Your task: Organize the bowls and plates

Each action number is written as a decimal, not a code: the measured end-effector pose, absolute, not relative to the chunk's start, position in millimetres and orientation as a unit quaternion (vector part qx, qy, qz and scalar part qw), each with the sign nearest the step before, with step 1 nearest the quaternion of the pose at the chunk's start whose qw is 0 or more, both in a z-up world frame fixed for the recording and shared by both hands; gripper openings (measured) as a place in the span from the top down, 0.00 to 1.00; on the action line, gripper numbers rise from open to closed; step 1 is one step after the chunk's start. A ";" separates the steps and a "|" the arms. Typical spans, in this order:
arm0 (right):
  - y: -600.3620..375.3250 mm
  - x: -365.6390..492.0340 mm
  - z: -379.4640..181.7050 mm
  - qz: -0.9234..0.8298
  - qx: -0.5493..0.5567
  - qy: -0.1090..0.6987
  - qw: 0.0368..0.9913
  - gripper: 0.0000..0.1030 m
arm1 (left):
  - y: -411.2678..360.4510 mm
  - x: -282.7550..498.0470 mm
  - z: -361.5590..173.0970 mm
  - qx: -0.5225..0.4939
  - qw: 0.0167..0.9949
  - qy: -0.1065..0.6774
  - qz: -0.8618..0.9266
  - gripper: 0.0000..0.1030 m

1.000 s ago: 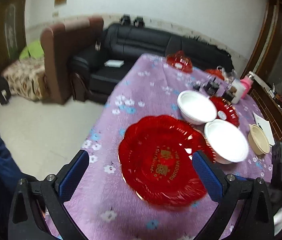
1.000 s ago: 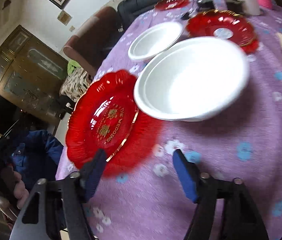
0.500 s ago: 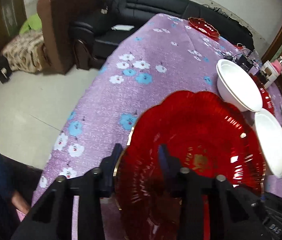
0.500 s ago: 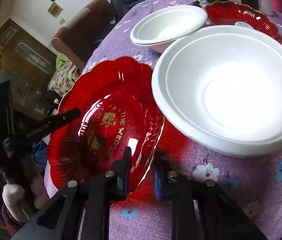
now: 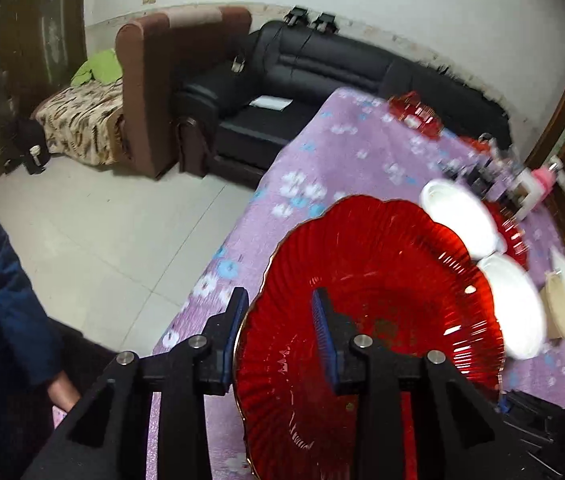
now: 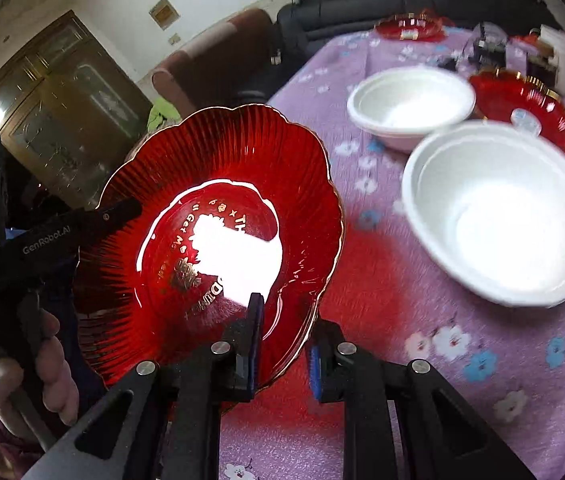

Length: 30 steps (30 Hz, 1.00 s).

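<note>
Lettering "GenRobot.AI" on the side of the left hand-held gripper point(image 6: 122, 216), seen from the right wrist view. Gold writing on the red plate point(image 6: 218, 236), mostly lost in glare; fragments "TH" and "Ge" legible, nothing more certain. Plate tilted, raised off the purple flowered worktop point(image 6: 422, 320), caught at opposite edges. Left hand-held gripper point(image 5: 278, 336) clamped on the scalloped rim, one blue pad outside, one over the ribbed inner face. Right hand-held gripper point(image 6: 282, 344) likewise closed on the near rim, one finger inside, one below. Hand point(image 6: 30, 376) wrapped round the left handle. Two white bowls point(image 6: 498, 212) just beside, on the worktop; another red plate point(image 6: 522, 108) behind them.
</note>
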State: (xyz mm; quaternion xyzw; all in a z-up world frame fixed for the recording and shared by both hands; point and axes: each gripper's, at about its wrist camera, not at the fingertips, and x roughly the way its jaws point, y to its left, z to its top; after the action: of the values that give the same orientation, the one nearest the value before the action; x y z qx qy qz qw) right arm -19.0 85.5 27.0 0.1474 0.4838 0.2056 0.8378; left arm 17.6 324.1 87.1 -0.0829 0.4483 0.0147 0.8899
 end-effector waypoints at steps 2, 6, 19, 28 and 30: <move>87.1 -12.5 17.8 0.195 0.147 0.496 0.833 0.80 | 324.4 21.9 68.1 -0.086 0.880 0.466 0.027 0.68; 80.5 -6.6 5.8 0.181 0.145 0.506 0.831 0.76 | 319.5 30.5 43.2 -0.074 0.871 0.483 0.049 0.66; -15.9 -78.7 56.4 0.155 0.131 0.393 0.897 0.71 | 287.6 -60.6 133.0 -0.063 0.939 0.336 0.041 0.26; -101.1 -83.6 65.8 0.059 0.161 0.382 0.908 0.71 | 204.7 -72.1 147.2 -0.047 0.939 0.335 -0.055 0.17; -108.3 -77.7 65.5 0.055 0.171 0.383 0.906 0.71 | 194.0 -69.9 145.7 -0.046 0.937 0.341 -0.064 0.17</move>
State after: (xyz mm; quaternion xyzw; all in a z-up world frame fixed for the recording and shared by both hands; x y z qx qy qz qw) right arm -77.7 -108.3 65.5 0.1710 0.3832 0.0546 0.9061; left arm -69.9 194.0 145.7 -0.0459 0.3409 -0.0636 0.9368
